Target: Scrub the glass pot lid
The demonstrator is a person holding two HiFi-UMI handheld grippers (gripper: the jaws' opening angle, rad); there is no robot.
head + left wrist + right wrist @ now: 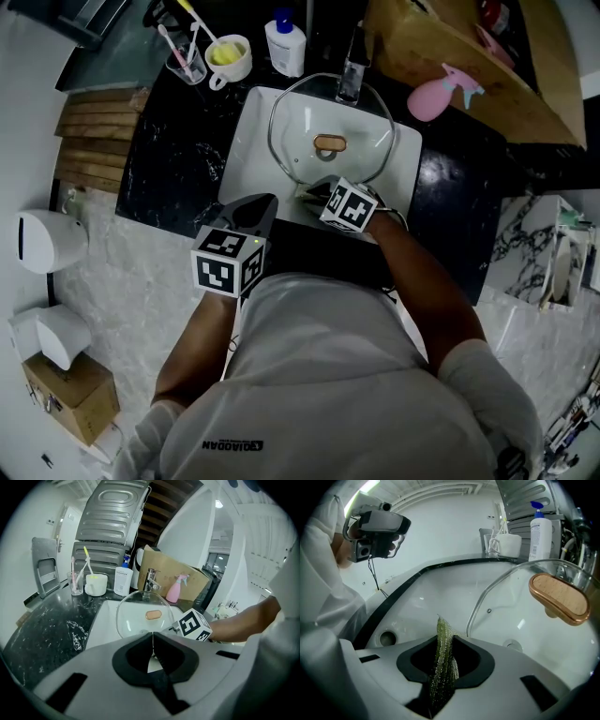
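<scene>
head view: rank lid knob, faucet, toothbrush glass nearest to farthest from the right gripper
1. Lid knob, in the sink, just ahead of the right gripper holding the scrub pad.
2. Faucet, behind the sink.
3. Toothbrush glass, back left on the counter.

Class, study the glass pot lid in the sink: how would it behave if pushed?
The glass pot lid seems propped at a tilt in the sink, so a push would likely slide or tip it. Its round rim may let it roll. Glass could chip on the sink; the right gripper holds only the green scrubber.
</scene>
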